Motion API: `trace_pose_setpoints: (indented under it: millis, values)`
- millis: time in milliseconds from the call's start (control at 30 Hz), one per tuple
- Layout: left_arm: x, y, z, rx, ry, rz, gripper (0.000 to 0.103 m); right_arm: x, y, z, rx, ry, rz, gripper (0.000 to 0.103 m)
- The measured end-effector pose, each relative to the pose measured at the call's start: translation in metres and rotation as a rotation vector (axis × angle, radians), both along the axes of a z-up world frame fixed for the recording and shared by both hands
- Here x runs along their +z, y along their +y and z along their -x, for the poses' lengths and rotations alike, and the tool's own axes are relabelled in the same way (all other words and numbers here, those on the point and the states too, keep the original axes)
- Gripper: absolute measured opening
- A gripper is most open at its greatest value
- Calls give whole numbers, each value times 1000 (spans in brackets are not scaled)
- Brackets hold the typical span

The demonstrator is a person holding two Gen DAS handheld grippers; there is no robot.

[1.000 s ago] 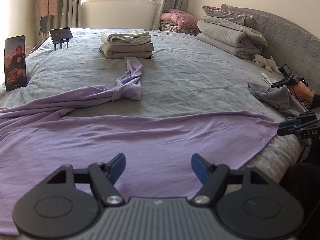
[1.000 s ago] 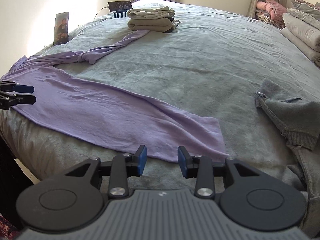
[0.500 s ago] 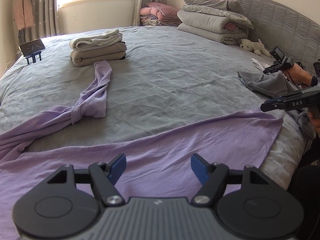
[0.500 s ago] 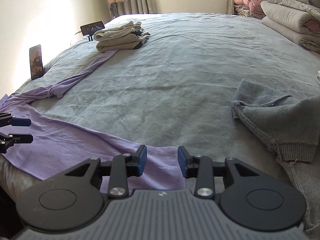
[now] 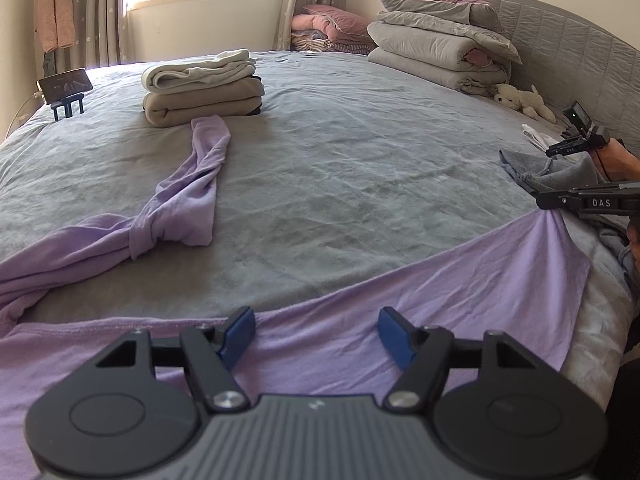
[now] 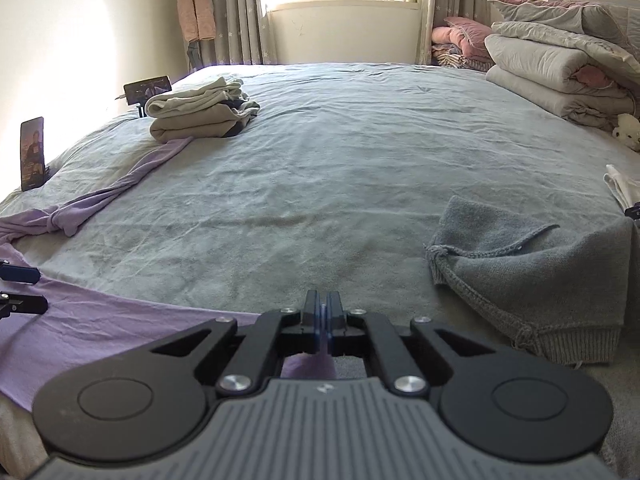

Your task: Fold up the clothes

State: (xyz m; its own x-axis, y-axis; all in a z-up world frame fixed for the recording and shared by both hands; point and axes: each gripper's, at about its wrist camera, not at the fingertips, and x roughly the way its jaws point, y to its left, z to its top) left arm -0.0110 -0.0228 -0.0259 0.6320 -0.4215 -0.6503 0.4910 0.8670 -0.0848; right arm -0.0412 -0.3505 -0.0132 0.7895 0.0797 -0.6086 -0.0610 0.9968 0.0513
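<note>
One purple garment (image 5: 460,292) lies spread along the near edge of the bed (image 5: 360,168), its one visible sleeve twisted and knotted partway, reaching up to a stack of folded clothes (image 5: 202,88). That stack shows two bulky folded pieces, a cream one on a tan one, with something dark under them. One grey sweater (image 6: 532,276) lies crumpled at the right edge of the bed. Two phones stand near the bed's left edge: one on a small stand (image 5: 66,84), one upright (image 6: 32,152). A pile of folded quilts (image 5: 440,48) sits at the headboard, with one white plush toy (image 5: 520,100) beside it.

The left hand-held gripper (image 5: 316,330) is spread wide, its blue pads (image 5: 240,334) over the purple cloth; I cannot tell if they touch it. The right hand-held gripper (image 6: 322,316) is closed tight, pads pressed together, pinching the corner of the purple garment, which pulls up into a peak at its tips in the left view.
</note>
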Motion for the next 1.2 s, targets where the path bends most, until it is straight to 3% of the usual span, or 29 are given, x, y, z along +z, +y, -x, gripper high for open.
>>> trace_pose_setpoints:
  millis: [200, 233, 300, 333, 367, 400, 733, 867, 1000, 1200]
  values:
    - [2, 1, 4, 27, -11, 10, 70, -16, 8, -6, 6, 43, 54, 6]
    - [4, 3, 6, 29, -17, 9, 70, -14, 8, -4, -2, 42, 47, 14]
    - [7, 9, 11, 34, -33, 8, 70, -11, 7, 1, -12, 46, 40, 17]
    - [8, 12, 13, 41, -37, 6, 70, -9, 6, 4, -17, 47, 37, 25]
    - [9, 16, 15, 51, -39, 3, 70, -7, 5, 8, -22, 45, 32, 40]
    - [10, 19, 16, 61, -39, 2, 70, -5, 3, 12, -26, 39, 25, 45]
    - [10, 50, 24, 123, -49, 19, 70, 0, 7, 48, -23, 47, -28, 47]
    - [13, 60, 25, 157, -34, 60, 69, -2, 4, 62, -41, 59, -63, 47]
    - [19, 50, 39, 69, -49, 82, 69, -6, -4, 69, -78, 74, -113, 47]
    - [13, 7, 67, -191, -49, 170, 69, -11, -11, 72, -98, 74, -187, 45]
